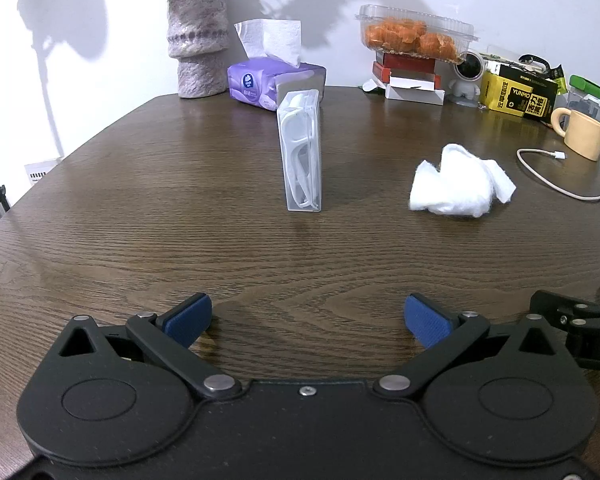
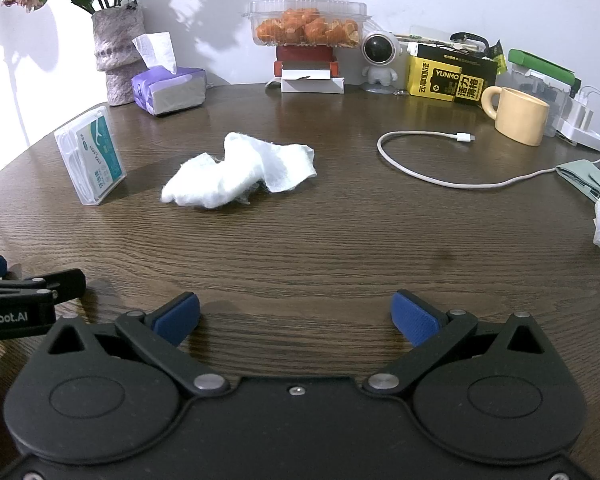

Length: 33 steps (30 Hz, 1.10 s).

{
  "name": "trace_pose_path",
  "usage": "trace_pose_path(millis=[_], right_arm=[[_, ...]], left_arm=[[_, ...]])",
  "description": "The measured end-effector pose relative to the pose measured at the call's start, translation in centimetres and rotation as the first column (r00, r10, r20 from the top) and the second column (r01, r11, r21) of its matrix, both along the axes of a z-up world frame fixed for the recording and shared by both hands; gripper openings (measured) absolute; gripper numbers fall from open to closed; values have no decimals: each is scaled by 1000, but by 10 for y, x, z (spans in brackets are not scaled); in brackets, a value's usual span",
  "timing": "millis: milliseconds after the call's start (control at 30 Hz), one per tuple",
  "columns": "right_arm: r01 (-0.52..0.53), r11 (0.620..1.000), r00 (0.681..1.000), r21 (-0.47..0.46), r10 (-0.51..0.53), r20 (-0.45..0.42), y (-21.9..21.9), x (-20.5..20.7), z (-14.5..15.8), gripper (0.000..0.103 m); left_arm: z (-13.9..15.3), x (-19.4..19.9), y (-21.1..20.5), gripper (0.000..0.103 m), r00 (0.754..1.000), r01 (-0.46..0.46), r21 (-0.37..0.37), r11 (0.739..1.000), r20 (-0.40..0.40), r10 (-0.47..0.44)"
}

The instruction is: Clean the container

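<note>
Both grippers, left gripper point(image 1: 308, 320) and right gripper point(image 2: 296, 316), gape wide and empty; you'd probably grab the crumpled white wipe point(image 2: 236, 174) mid-frame first, then steady the clear plastic floss-pick box point(image 1: 301, 152).

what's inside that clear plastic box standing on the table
The clear box holds white floss picks, seen through its narrow side. In the right wrist view a printed label covers its broad face, hiding how many remain.
</note>
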State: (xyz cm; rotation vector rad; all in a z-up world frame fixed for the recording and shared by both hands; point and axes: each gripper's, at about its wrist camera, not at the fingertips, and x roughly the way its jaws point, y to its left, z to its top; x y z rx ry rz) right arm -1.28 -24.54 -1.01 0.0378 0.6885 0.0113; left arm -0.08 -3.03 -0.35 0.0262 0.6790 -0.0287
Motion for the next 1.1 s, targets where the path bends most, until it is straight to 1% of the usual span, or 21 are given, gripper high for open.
trace_pose_path(millis=[1100], right_arm=[[2,1000,1000,0,-2,0,0,0,0,103]], left_arm=[[0,1,-2,103,1000,-6,3,1000,0,6]])
